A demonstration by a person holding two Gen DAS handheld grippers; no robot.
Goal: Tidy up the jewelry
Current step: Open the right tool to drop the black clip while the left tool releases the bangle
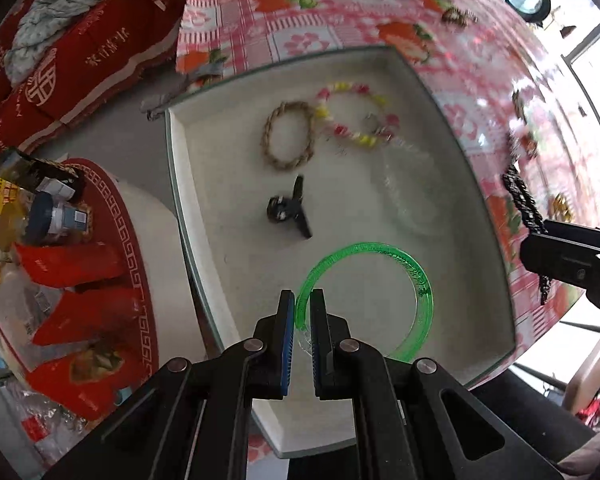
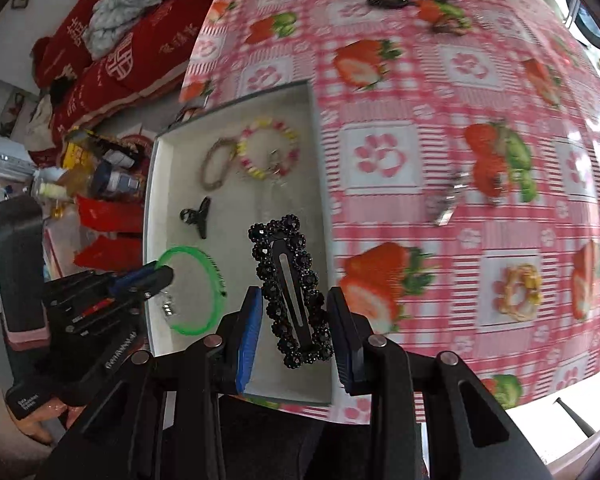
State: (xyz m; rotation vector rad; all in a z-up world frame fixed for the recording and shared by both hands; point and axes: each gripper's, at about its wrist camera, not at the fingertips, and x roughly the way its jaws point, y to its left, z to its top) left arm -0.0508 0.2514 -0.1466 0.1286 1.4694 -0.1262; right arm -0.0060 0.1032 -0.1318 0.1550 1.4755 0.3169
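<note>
Right gripper (image 2: 294, 320) is clamped on a black beaded clip (image 2: 290, 292) above the tray (image 2: 156, 200) edge. Left gripper (image 1: 300, 308) pinches the green bangle (image 1: 420, 280) over the tray floor. I'd say we're maybe halfway: two bracelets, a small black clip already in, several pieces still scattered on the tablecloth (image 2: 420, 80).

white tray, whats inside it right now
In the white tray: a braided tan bracelet, a pink and yellow bead bracelet, a small black clip and a green bangle gripped by the left claw. Something clear beside them is too blurred to identify.
</note>
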